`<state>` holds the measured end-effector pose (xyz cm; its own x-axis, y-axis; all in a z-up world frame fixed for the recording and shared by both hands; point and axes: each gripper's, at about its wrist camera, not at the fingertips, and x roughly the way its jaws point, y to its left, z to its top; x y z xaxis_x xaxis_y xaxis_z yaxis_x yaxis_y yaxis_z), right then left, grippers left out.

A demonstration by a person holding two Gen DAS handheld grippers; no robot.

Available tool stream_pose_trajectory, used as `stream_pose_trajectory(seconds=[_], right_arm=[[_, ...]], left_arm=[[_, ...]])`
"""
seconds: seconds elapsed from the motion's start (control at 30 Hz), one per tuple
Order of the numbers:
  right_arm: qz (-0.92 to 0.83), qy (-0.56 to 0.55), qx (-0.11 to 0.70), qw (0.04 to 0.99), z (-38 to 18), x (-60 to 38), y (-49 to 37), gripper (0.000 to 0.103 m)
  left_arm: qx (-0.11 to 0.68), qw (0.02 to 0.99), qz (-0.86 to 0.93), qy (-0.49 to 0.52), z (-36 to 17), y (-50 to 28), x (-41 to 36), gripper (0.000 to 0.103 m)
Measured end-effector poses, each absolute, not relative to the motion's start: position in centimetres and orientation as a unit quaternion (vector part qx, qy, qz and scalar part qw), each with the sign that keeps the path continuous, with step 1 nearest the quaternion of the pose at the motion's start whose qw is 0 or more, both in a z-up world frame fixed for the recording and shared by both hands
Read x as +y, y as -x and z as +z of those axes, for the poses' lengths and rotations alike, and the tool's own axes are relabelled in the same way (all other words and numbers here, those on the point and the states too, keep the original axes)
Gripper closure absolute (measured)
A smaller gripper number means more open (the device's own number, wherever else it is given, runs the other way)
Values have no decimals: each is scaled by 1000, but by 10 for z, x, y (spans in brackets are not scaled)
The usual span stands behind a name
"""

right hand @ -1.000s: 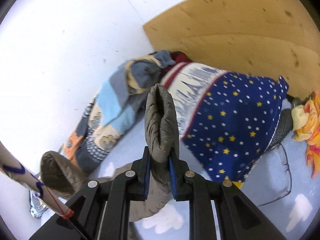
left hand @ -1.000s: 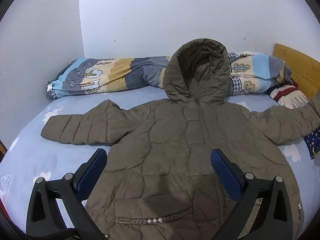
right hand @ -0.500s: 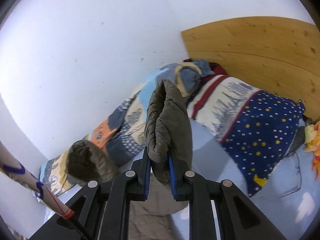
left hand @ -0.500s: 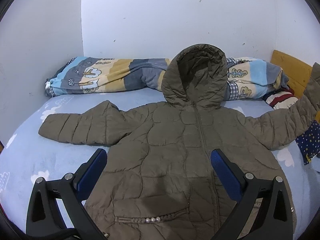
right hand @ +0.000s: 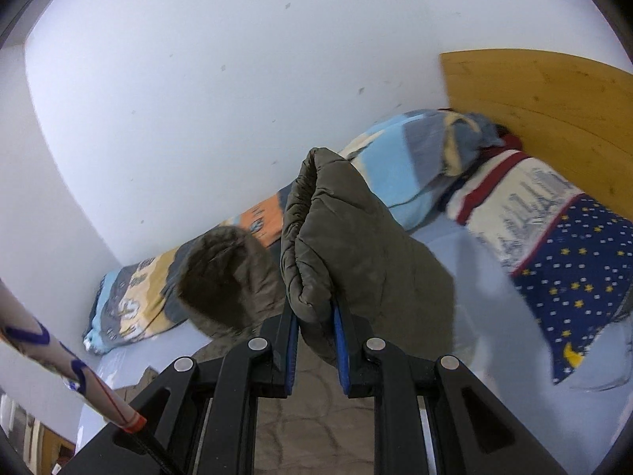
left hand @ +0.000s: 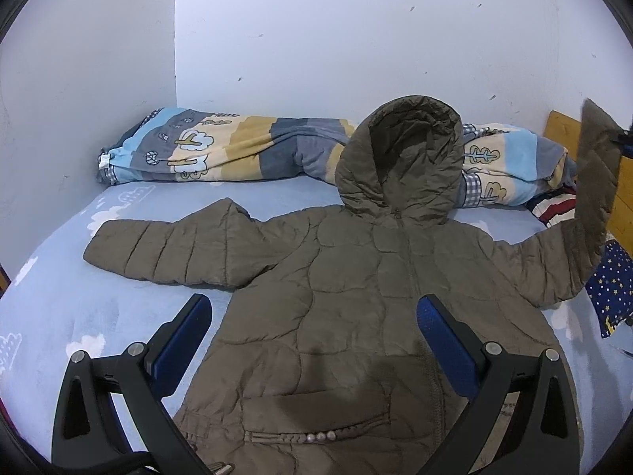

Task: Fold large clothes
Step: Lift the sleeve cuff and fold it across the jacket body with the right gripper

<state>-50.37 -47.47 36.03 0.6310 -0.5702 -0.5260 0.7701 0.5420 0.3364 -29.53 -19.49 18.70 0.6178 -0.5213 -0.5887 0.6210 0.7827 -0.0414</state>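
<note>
An olive quilted hooded jacket (left hand: 356, 316) lies face up on the blue bed, hood (left hand: 403, 158) toward the wall. Its left sleeve (left hand: 170, 253) lies flat and spread out. My left gripper (left hand: 312, 328) hovers open over the jacket's lower body, nothing between its blue pads. My right gripper (right hand: 314, 316) is shut on the cuff of the other sleeve (right hand: 344, 245), which stands up between the pads. In the left wrist view that sleeve (left hand: 593, 182) rises off the bed at the far right edge. The hood (right hand: 225, 273) shows blurred to the left in the right wrist view.
A rolled patterned blanket (left hand: 237, 154) lies along the white wall behind the hood. A starry navy cloth (right hand: 573, 277) and a striped cloth (right hand: 514, 182) sit at the right by the wooden headboard (right hand: 554, 95). Blue sheet (left hand: 59, 297) lies bare to the left of the jacket.
My right gripper has carried the sleeve cuff up and leftward, toward the hood; the sleeve end now stands raised off the bed. The left gripper has stayed almost still and open.
</note>
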Motion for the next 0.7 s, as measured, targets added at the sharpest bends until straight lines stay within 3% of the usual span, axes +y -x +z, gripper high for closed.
stream_pose_trajectory(seconds=[0.4, 0.7], right_arm=[[-305, -267, 230, 885, 322, -428, 395, 86], [-242, -263, 305, 883, 236, -383, 289, 86]], left_arm=[[313, 894, -313, -71, 184, 284, -185, 0], [343, 894, -283, -51, 171, 259, -166, 0]])
